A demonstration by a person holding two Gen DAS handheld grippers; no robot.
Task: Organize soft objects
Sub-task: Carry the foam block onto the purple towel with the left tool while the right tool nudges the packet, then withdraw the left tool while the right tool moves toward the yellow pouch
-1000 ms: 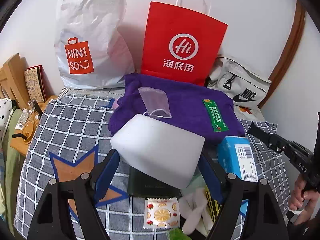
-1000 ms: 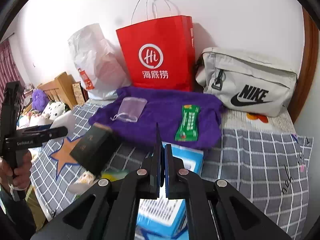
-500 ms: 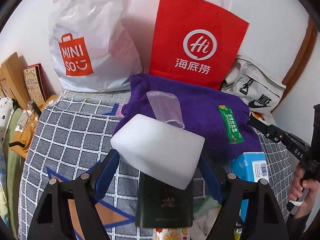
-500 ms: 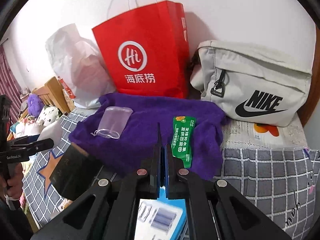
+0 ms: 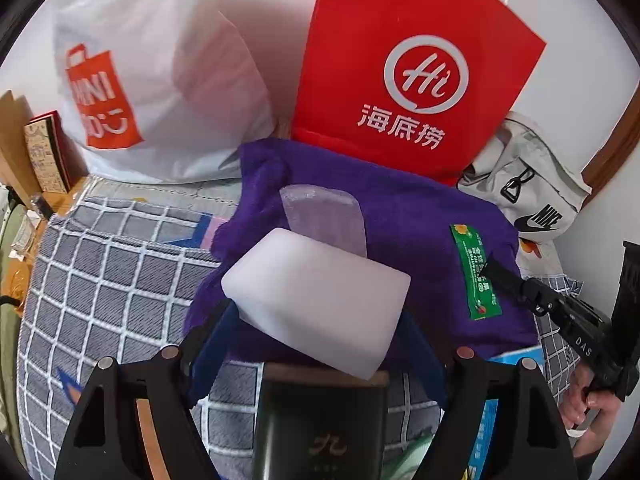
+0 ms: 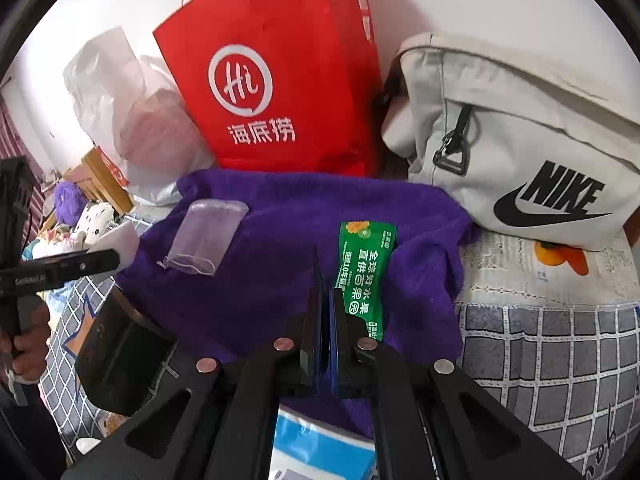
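Observation:
My left gripper (image 5: 316,320) is shut on a white foam block (image 5: 312,292), which it holds above the near edge of a purple towel (image 5: 420,232). A clear pouch (image 5: 324,212) and a green sachet (image 5: 476,276) lie on the towel. In the right wrist view my right gripper (image 6: 324,280) is shut with nothing in it, its tips hovering over the purple towel (image 6: 260,280) just left of the green sachet (image 6: 364,264). The clear pouch (image 6: 208,236) lies further left, and the white block (image 6: 120,240) shows at the left edge.
A red paper bag (image 5: 416,80) and a white plastic bag (image 5: 160,80) stand against the wall behind the towel, with a beige sling bag (image 6: 520,140) to the right. A dark box (image 5: 320,428) and a blue pack (image 6: 320,448) lie on the checked bedspread (image 5: 104,280).
Both grippers have moved forward and down toward the purple towel and the bags. The left one still carries the white block; the right one's tips now hang beside the green sachet.

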